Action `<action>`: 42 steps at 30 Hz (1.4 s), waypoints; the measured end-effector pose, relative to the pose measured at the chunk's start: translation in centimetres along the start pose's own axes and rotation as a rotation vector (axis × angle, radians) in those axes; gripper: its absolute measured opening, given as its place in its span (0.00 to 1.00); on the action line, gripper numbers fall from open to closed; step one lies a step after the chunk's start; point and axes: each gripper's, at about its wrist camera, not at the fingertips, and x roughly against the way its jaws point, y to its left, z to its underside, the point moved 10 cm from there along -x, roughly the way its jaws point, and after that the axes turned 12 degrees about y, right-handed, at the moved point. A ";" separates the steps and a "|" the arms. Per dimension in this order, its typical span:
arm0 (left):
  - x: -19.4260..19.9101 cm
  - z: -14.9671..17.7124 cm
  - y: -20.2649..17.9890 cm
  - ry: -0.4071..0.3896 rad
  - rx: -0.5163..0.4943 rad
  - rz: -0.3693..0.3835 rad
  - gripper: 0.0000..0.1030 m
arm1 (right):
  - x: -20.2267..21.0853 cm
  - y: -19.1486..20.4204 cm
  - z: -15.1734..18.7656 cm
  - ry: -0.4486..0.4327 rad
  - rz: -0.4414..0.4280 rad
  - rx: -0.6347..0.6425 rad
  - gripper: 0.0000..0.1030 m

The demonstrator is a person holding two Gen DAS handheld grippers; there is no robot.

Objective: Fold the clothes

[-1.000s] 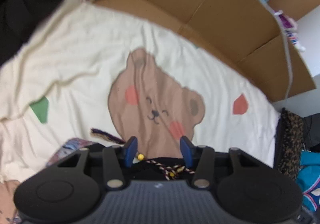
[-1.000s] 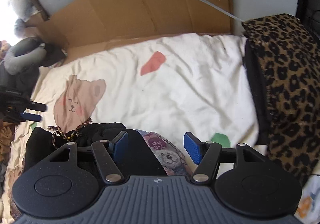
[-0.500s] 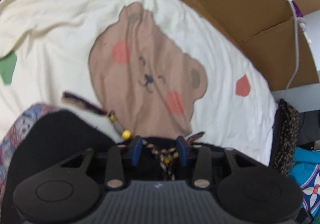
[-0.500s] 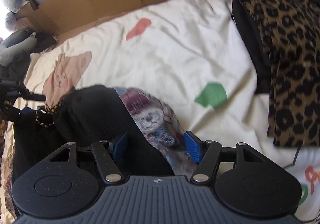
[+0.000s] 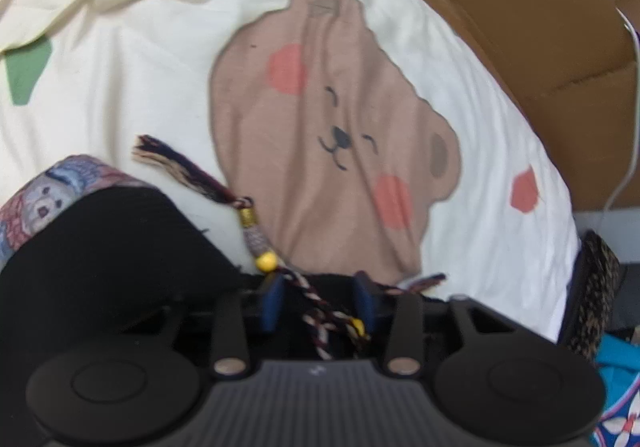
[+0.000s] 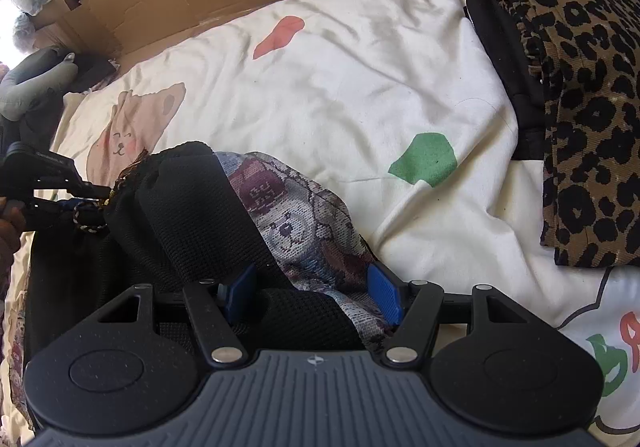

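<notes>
In the left wrist view, the left gripper (image 5: pixel 319 301), its jaws just narrowed, is seen astride the braided, beaded drawstring (image 5: pixel 316 299) of the black bear-patterned garment (image 5: pixel 100 247) (grip uncertain). In the right wrist view, that garment (image 6: pixel 224 223) is shown near the front edge of the cream bear-print bedspread (image 6: pixel 340 87), bunched between the right gripper's (image 6: pixel 308 297) wide jaws; a leopard-print cloth (image 6: pixel 580 87) is seen only here.

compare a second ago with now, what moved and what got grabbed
Both grippers came down onto the black garment. The left gripper has just been closing its jaws around the braided cord and black edge. The garment now lies lower on the bear sheet. The right gripper kept the same width on the bunched fabric; the leopard cloth stayed put.
</notes>
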 end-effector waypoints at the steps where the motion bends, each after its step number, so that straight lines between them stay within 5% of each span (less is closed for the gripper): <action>1: -0.1 -0.2 0.3 -0.004 0.011 -0.002 0.20 | 0.0 0.0 0.0 0.000 -0.001 0.000 0.66; 5: -0.4 -0.7 1.2 -0.003 0.052 0.024 0.02 | 0.6 -0.1 -0.1 -0.004 -0.002 -0.007 0.66; 16: 5.5 2.7 -3.1 -0.050 -0.164 0.080 0.02 | 3.6 0.0 -0.8 -0.058 -0.014 -0.032 0.65; 31: 2.1 12.5 -2.3 0.201 -0.353 0.019 0.03 | 4.0 -0.5 -1.0 -0.084 -0.030 -0.069 0.65; 35: 1.4 14.4 -2.2 0.292 -0.471 -0.050 0.17 | 3.8 -0.7 -1.0 -0.078 -0.026 -0.067 0.65; 38: 2.9 13.7 -2.6 0.238 -0.524 -0.069 0.34 | 3.8 -0.9 -1.0 -0.077 -0.024 -0.072 0.65; 42: 5.0 11.8 -3.8 0.150 -0.579 -0.077 0.36 | 3.9 -1.0 -0.9 -0.081 -0.023 -0.076 0.65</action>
